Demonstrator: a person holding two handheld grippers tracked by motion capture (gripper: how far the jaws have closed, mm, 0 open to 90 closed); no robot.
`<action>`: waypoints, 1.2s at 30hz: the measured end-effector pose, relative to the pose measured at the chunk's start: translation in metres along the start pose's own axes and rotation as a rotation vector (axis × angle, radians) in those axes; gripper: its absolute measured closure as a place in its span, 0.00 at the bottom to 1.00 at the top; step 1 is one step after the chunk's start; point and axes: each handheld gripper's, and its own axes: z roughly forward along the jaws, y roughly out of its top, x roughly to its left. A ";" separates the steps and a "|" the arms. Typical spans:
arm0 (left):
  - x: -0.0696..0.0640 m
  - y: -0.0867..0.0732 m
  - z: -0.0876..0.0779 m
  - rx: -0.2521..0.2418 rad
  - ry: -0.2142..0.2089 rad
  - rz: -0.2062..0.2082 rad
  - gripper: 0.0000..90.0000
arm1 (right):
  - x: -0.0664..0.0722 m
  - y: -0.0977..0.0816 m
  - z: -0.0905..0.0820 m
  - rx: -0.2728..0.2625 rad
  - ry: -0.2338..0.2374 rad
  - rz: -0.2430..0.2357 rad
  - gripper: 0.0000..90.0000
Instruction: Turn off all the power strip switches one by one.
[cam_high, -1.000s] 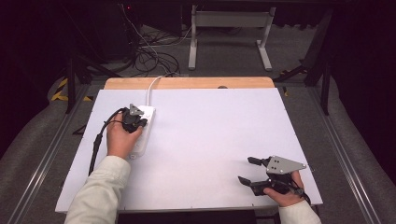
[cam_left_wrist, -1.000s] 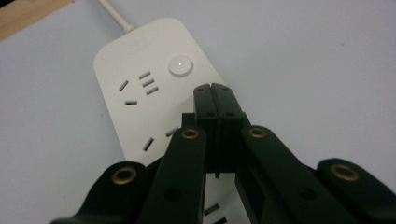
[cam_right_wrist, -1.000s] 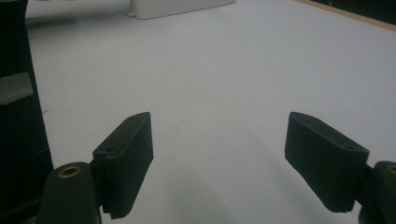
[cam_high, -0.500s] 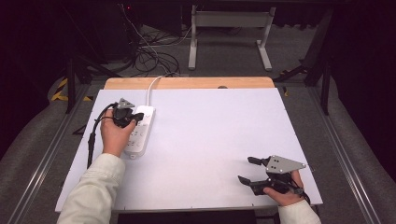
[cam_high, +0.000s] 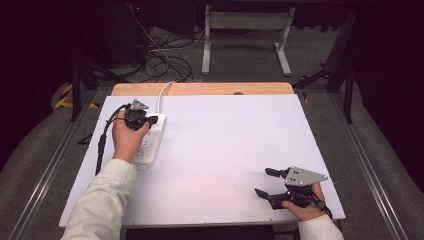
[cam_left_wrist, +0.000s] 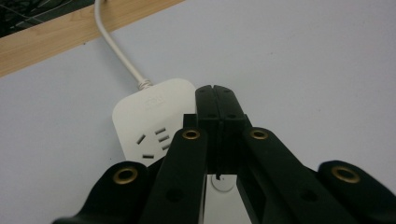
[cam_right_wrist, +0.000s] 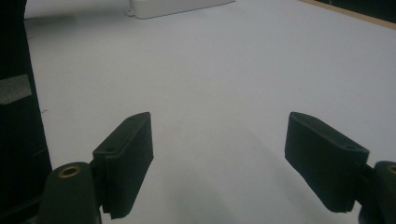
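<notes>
The left claw (cam_left_wrist: 218, 100) hangs clenched and empty above the power strip (cam_left_wrist: 152, 119); the right claw (cam_right_wrist: 219, 161) rests released on the tabletop (cam_high: 225, 150).

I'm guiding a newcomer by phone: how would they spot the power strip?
Start from the white table with its wooden far edge. Near its far left corner lies a flat white plastic power strip, a white cord leaving its far end; it is the table's sole socketed thing.

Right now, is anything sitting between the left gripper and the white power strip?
Nothing visible does. The left gripper, jaws shut together with nothing between them, hovers directly over the power strip near its cord end. The white table around it is bare, and the right gripper rests far off.
</notes>
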 end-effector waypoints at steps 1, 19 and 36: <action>0.001 0.001 0.002 0.003 0.000 -0.004 1.00 | 0.000 0.000 0.000 -0.001 0.001 0.001 0.27; 0.007 -0.007 0.028 0.050 0.027 -0.029 1.00 | -0.001 -0.001 0.000 0.002 0.003 0.001 0.27; 0.007 -0.007 0.029 0.066 0.026 -0.034 1.00 | 0.000 0.000 0.000 0.000 0.007 -0.002 0.27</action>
